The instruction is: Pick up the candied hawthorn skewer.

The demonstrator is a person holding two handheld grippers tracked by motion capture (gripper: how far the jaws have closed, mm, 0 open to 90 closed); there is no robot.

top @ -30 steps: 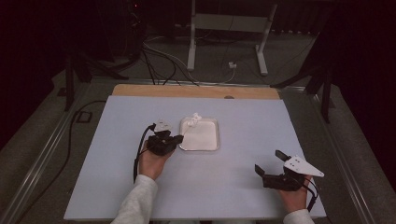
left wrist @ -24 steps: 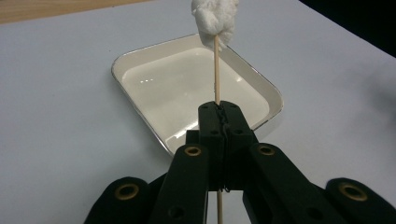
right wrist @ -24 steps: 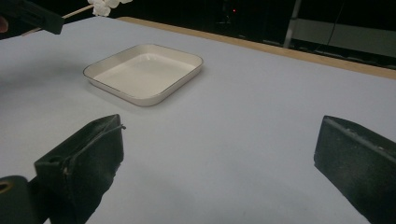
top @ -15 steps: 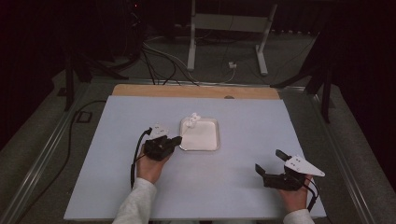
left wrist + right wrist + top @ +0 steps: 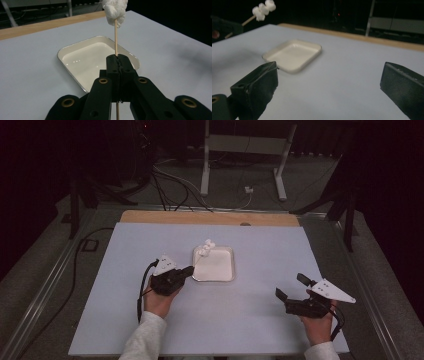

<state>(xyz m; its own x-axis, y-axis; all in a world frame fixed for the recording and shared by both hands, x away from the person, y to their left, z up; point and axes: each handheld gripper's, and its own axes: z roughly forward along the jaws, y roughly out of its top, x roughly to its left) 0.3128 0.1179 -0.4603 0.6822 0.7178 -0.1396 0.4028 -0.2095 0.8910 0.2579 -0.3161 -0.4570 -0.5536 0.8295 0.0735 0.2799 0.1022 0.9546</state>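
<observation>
Left tongs [image 5: 187, 270] pinch a wooden skewer [image 5: 116, 37] with their jaws pressed together on it; white marshmallows [image 5: 204, 249] on its tip sit over the far left corner of the white tray [image 5: 227, 270] mid-surface. Right tongs [image 5: 290, 287] are spread wide with nothing between them, above the pale surface [image 5: 260, 320] well right of the tray.

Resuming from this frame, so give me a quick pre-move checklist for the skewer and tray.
1. Left tongs shut on the skewer: ok.
2. Marshmallows seated on the skewer tip: ok.
3. Skewer upright in the left gripper view, above the tray: ok.
4. Tray holds nothing, flat on the table: ok.
5. Right tongs open, nothing between them, well apart from the tray: ok.
6. How firmly the skewer is gripped: cannot tell.
</observation>
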